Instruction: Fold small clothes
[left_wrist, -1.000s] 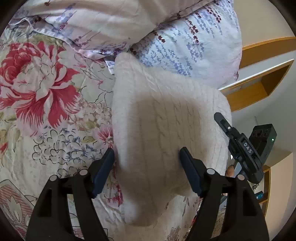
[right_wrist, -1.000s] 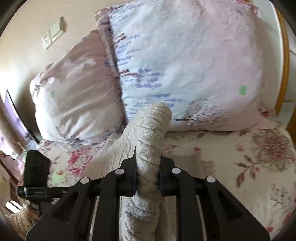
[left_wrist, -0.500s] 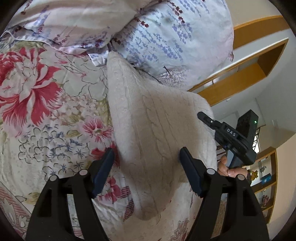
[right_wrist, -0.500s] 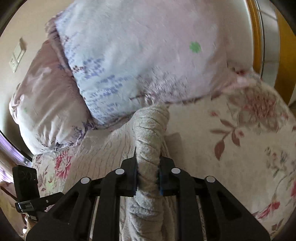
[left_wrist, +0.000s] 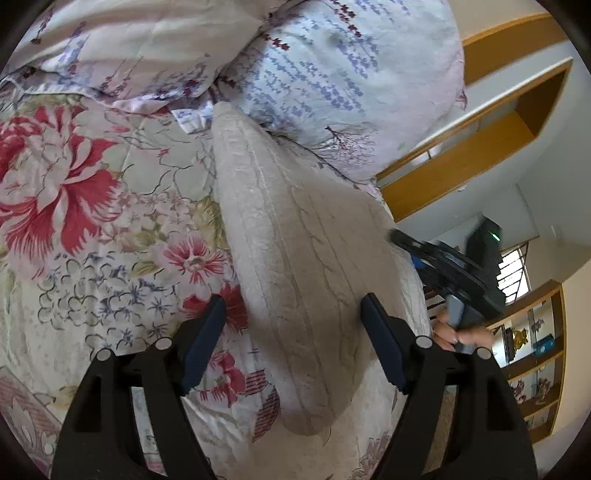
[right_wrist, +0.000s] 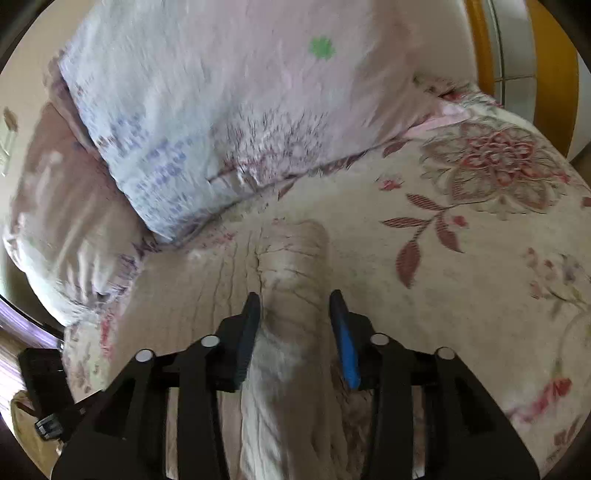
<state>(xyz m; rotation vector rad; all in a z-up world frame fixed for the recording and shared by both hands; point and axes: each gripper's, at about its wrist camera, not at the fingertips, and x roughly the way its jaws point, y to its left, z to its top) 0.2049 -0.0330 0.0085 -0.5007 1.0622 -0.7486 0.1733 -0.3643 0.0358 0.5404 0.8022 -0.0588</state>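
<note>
We see the cream cable-knit sweater (left_wrist: 295, 266) lying on the floral bedspread (left_wrist: 92, 229), its far end just beside the flowered pillows (left_wrist: 332, 74). A rolled fold of it (right_wrist: 291, 266) sits between the fingers of our right gripper (right_wrist: 295, 314), which stand apart; the blurred view suggests they barely touch it. Our left gripper (left_wrist: 291, 325) hangs spread wide over the knit, gripping nothing.
</note>
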